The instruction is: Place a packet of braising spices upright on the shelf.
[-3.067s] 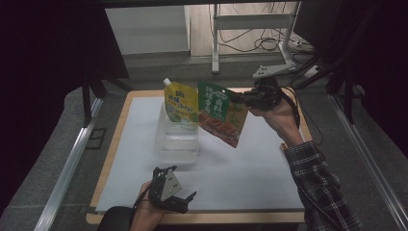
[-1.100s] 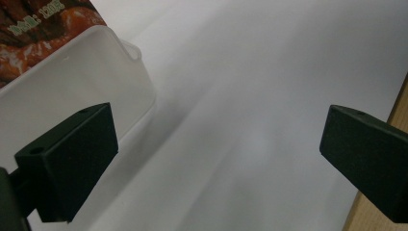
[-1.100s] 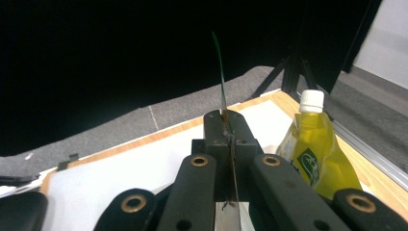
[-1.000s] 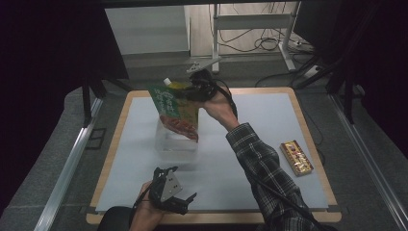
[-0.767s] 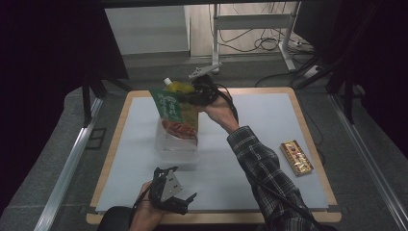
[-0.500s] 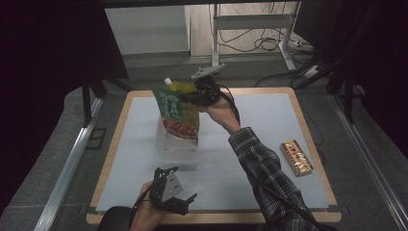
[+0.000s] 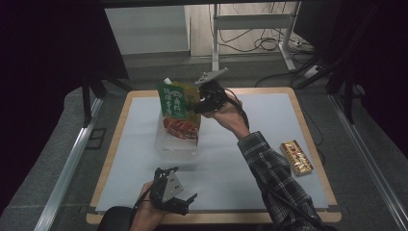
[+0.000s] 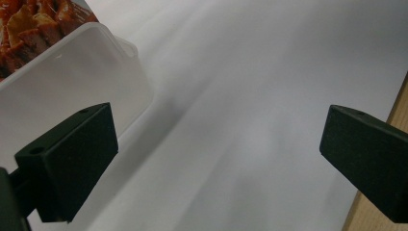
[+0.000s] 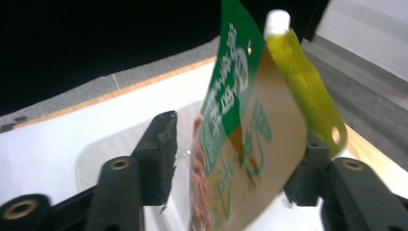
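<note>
White mat on wooden table (image 7: 120,144): green food pouch (image 7: 179,108) lower in clear plastic tub (image 7: 175,143), bottom hidden; right gripper (image 7: 204,103) jaws apart, left gripper (image 7: 180,198) open.

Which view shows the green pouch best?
The high view: the green pouch shows whole, standing in the clear tub. The right gripper view shows it close but blurred and cut off; the left gripper view catches just its lower corner.

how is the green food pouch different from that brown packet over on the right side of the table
The green food pouch stands nearly upright, its lower end in the clear plastic container; the brown packet lies flat on the table mat. The pouch sits between the right gripper's fingers; the packet lies untouched. The pouch looks larger. Both are printed food packs.
</note>
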Demonstrator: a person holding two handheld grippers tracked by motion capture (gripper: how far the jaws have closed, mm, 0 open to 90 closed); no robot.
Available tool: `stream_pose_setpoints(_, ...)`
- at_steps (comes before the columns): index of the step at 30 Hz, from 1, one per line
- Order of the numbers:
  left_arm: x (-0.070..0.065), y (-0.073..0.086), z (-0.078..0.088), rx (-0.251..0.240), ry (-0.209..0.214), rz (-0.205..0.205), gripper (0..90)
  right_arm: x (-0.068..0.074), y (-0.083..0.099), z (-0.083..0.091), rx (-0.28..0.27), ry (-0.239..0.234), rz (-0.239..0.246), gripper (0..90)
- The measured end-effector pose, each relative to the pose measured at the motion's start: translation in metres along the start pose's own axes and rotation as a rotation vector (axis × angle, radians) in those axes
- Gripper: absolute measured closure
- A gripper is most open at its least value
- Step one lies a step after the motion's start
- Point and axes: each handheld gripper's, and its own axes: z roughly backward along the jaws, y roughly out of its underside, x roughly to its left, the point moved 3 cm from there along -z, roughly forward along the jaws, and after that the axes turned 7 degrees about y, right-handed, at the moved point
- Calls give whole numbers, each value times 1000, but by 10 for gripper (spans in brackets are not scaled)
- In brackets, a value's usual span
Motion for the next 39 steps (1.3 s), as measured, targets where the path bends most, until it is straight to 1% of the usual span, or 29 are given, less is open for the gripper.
stream_pose_setpoints(1,0,0,0,0,0,0,0,0,0,0,0,0,0,422)
stream_pose_setpoints(2,0,0,0,1,-1,-1,0,-2,4,2,2,0,-25,397)
stream_pose_setpoints(5,0,0,0,2,-1,-2,0,-4,9,5,-3,20,-29,348)
stream_pose_setpoints(8,0,0,0,2,-1,-2,0,-7,14,7,-1,22,-35,311)
stream_pose_setpoints(10,0,0,0,2,0,-1,0,-8,16,8,-1,23,-36,303)
stream_pose_setpoints(11,0,0,-1,3,1,-1,0,-9,20,9,2,25,-52,289)
stream_pose_setpoints(12,0,0,-1,3,1,-1,0,-9,20,9,2,25,-52,289)
stream_pose_setpoints(13,0,0,-1,3,2,-1,0,-10,23,10,3,25,-68,279)
stream_pose_setpoints(19,0,1,-1,4,2,-2,0,-10,30,13,3,28,-70,262)
stream_pose_setpoints(21,0,1,-1,4,2,-2,0,-10,34,16,1,39,-63,240)
stream_pose_setpoints(24,0,0,-1,0,0,-1,0,-10,36,18,2,42,-65,218)
stream_pose_setpoints(25,0,0,-1,-2,-1,-1,0,-10,40,20,5,45,-65,208)
stream_pose_setpoints(30,0,0,0,-10,-2,4,0,-12,48,24,6,46,-71,178)
stream_pose_setpoints(34,1,0,1,-16,-2,9,0,-14,59,30,11,43,-76,133)
stream_pose_setpoints(36,1,0,1,-17,-1,11,0,-14,60,31,11,42,-74,121)
stream_pose_setpoints(39,1,0,1,-21,-2,8,0,-14,69,37,17,53,-70,94)
